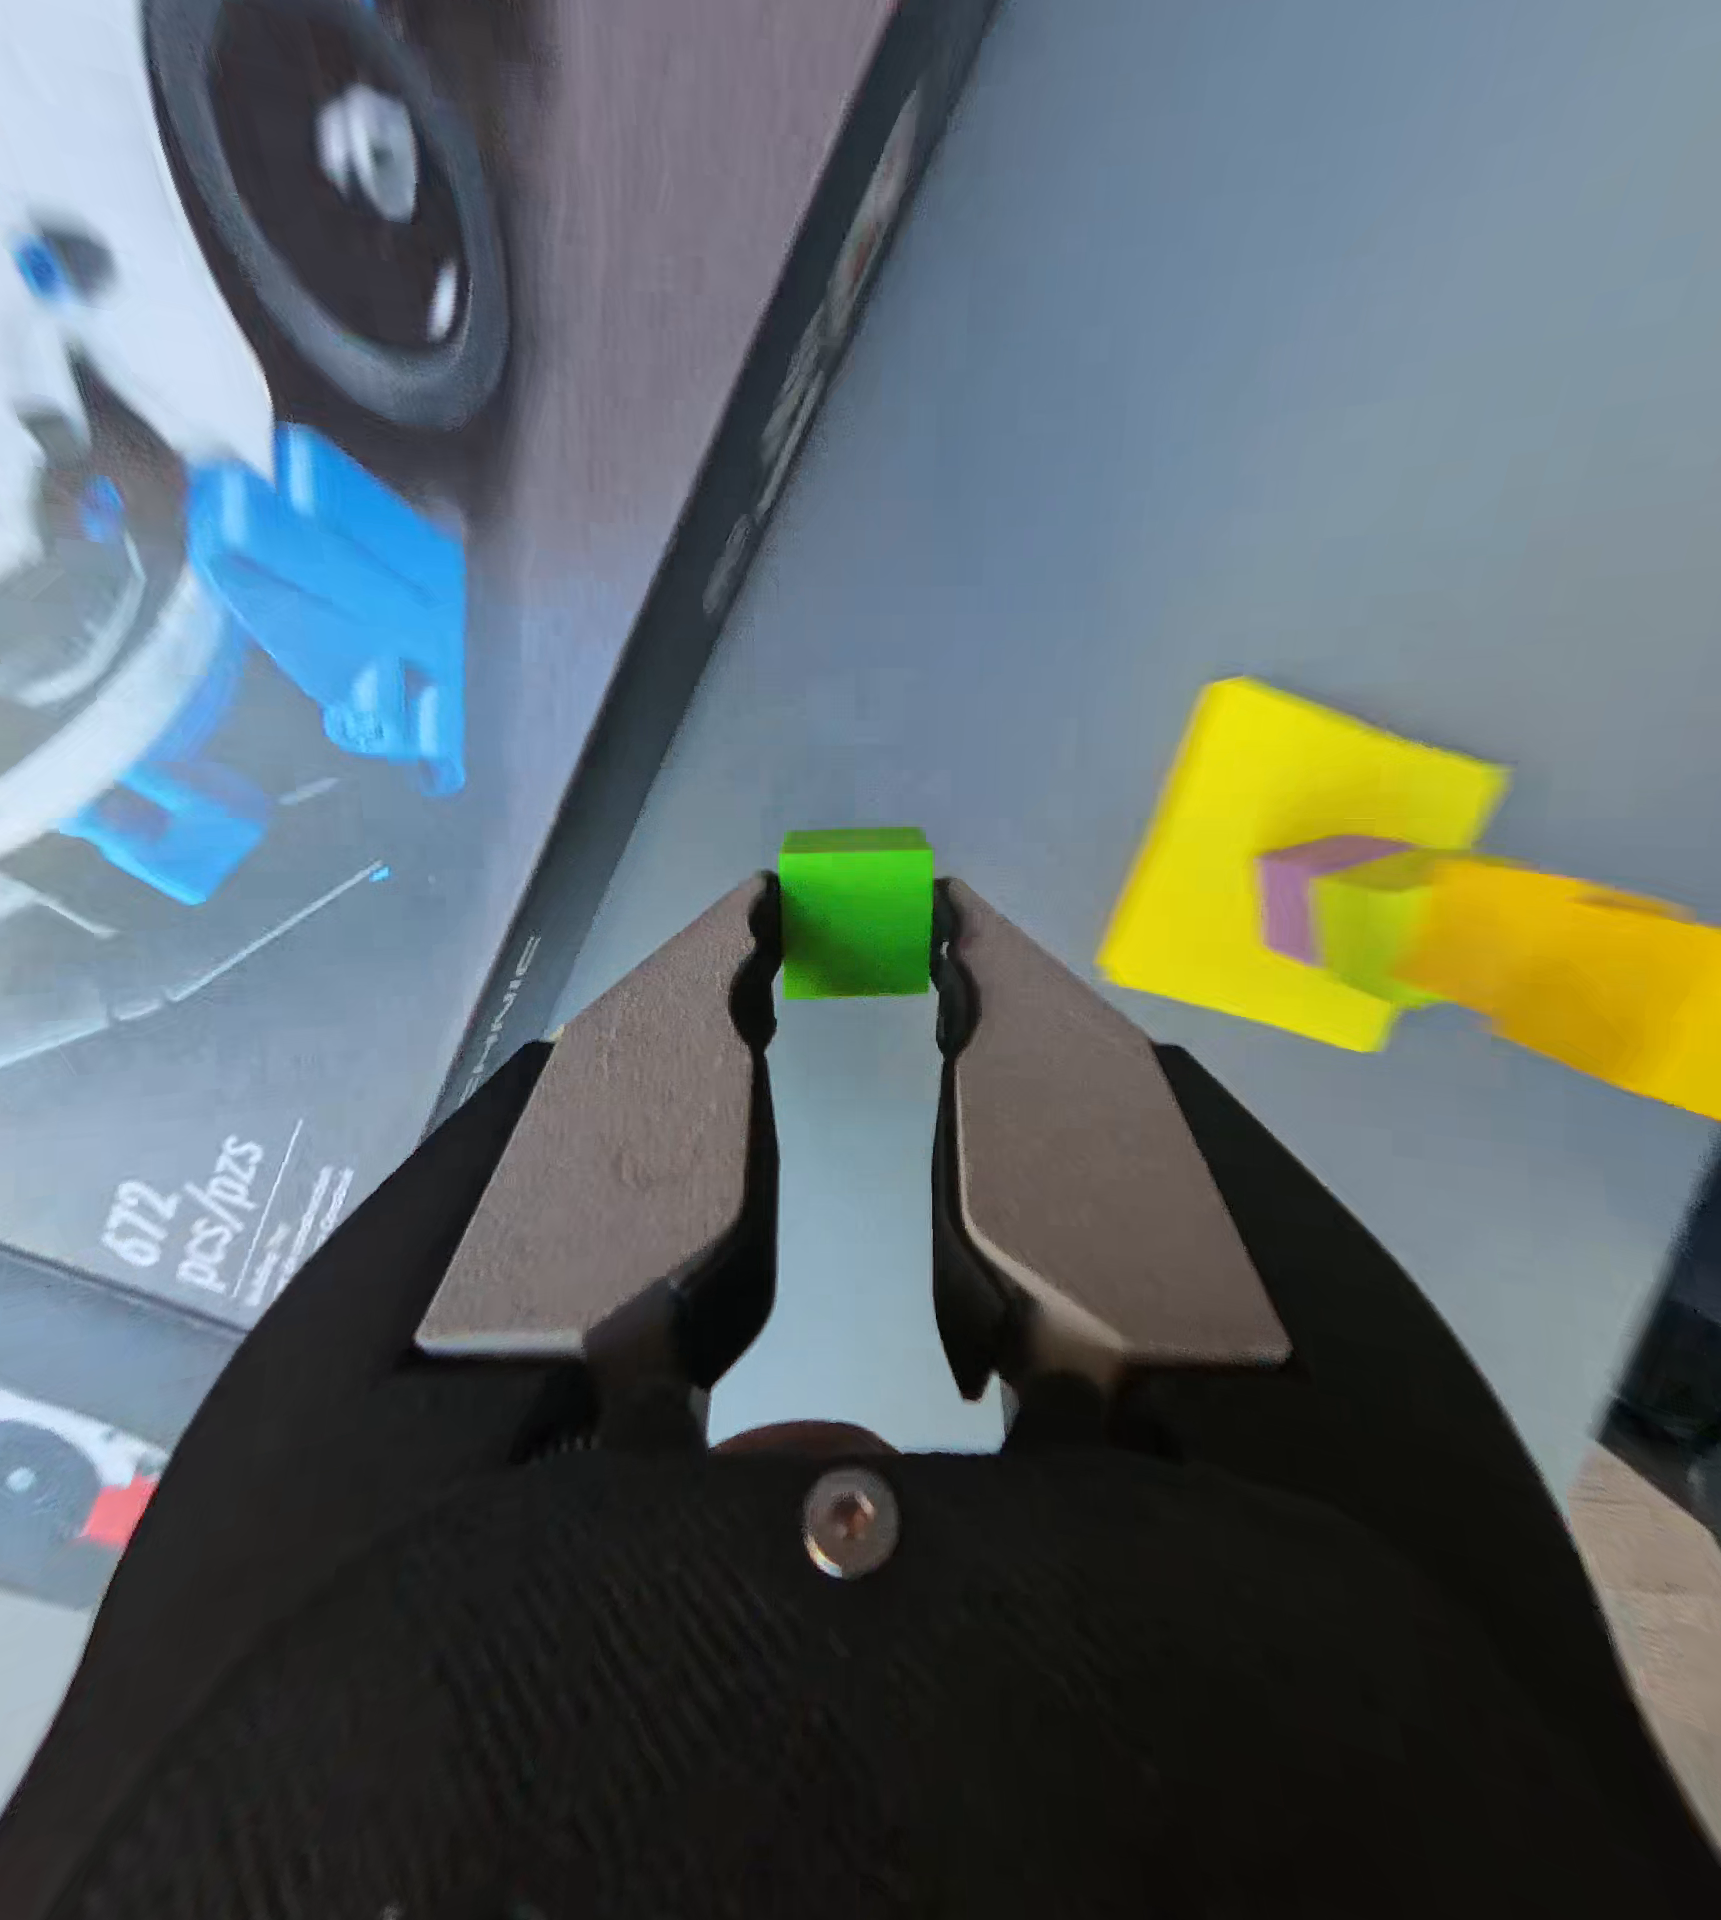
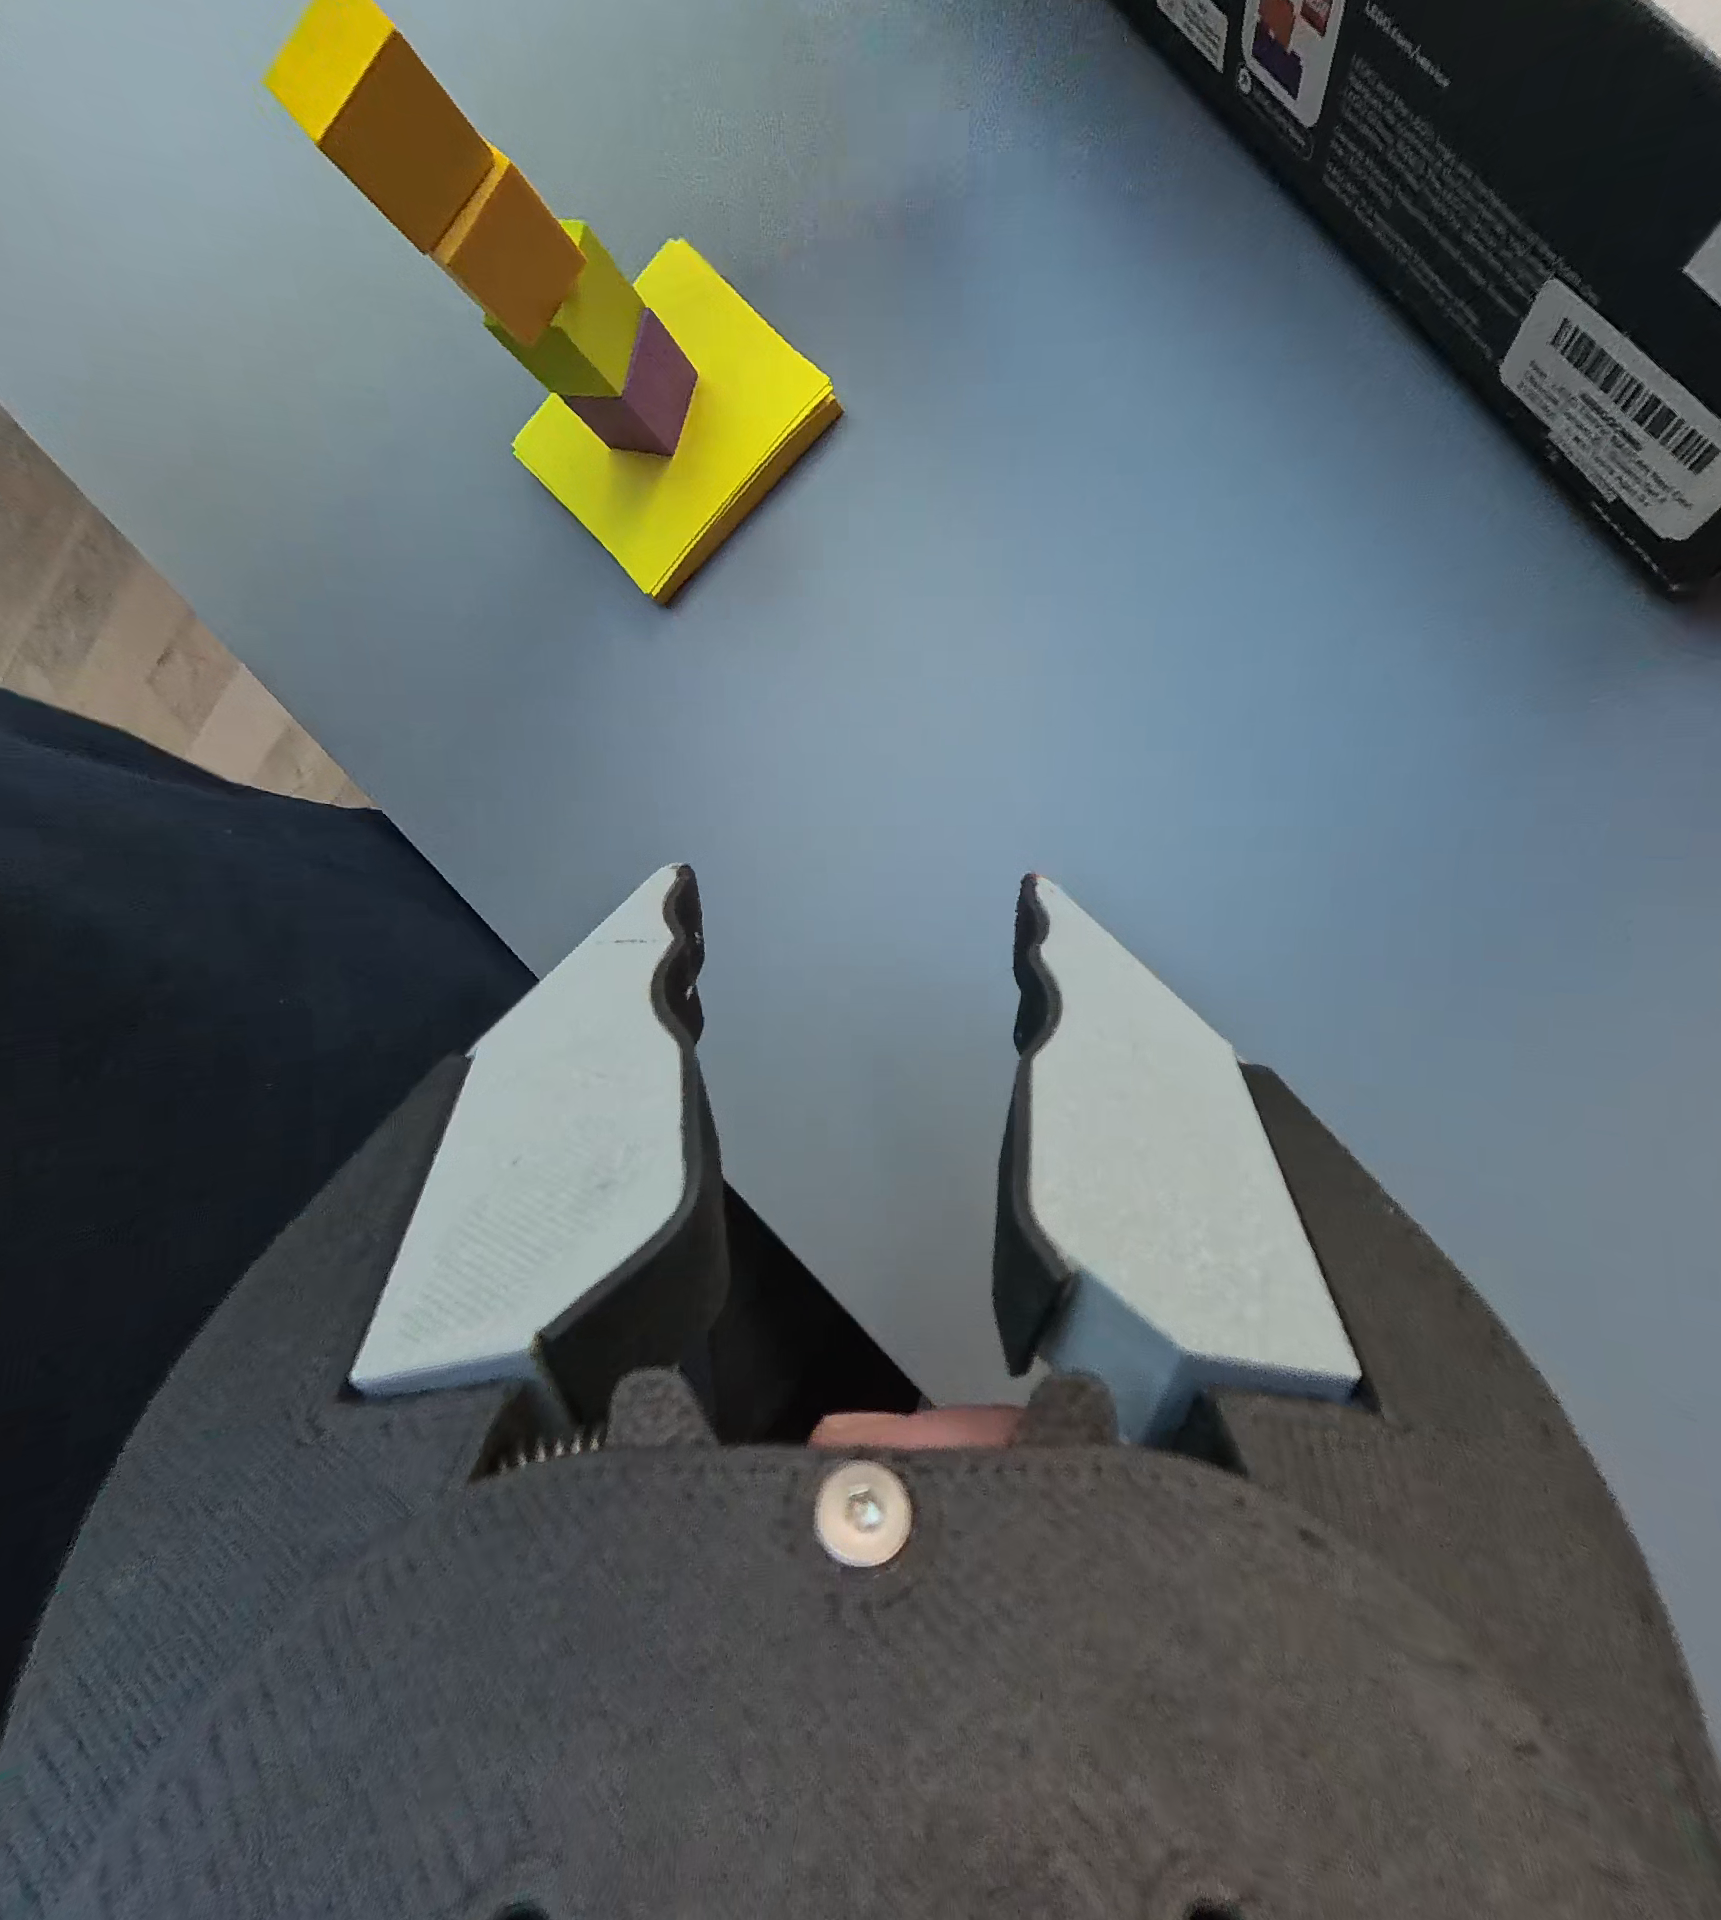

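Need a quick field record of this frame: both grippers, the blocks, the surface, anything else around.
left gripper: shut on a small bright green cube, pads against its two sides
right gripper: open, nothing between its fingers, over bare table
stack: purple block at the bottom, yellow-green block on it, orange-yellow blocks on top
stack base: yellow square pad of paper sheets
surface: grey-blue table
other: black printed cardboard box at the table's far side
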{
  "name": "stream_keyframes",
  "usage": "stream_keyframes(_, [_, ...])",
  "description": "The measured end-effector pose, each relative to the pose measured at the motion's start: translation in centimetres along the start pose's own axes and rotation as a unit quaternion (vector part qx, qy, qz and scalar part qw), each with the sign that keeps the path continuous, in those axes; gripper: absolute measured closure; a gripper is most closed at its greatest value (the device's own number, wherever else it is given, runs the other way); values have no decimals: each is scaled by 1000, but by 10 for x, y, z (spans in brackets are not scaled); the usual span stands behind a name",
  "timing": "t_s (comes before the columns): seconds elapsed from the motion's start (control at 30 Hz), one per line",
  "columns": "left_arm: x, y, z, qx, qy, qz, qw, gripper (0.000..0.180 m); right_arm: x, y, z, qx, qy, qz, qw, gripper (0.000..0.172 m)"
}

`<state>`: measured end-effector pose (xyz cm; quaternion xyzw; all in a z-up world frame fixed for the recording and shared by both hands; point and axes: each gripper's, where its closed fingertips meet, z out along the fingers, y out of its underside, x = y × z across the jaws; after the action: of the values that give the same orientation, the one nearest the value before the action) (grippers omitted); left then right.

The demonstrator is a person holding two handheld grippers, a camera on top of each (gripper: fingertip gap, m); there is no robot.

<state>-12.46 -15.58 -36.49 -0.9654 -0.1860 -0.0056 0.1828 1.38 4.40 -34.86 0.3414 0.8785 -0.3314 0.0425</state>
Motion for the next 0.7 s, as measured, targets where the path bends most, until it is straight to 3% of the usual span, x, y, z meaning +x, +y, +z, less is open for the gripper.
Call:
stream_keyframes(0.1, [50, -26, -63, 31, 43, 48, 997, 155, 1, -3, 6, -5, -7, -9, 1000, 113])
stream_keyframes(0.2, [90, -27, -94, 28, 46, 103, 993, 155, -1, -10, 14, -4, -18, -15, 1000, 114])
stream_keyframes(0.37, [128, -14, -78, 8, 65, 104, 992, 155, -12, -21, 26, -2, -35, -32, 999, 114])
stream_keyframes(0.6, [133, -6, -47, -3, 63, 93, 994, 154, -20, -28, 27, 5, -35, -41, 999, 115])
stream_keyframes(0.7, [129, -6, -44, 7, 46, 92, 995, 144, -23, -28, 25, 1, -25, -43, 999, 116])
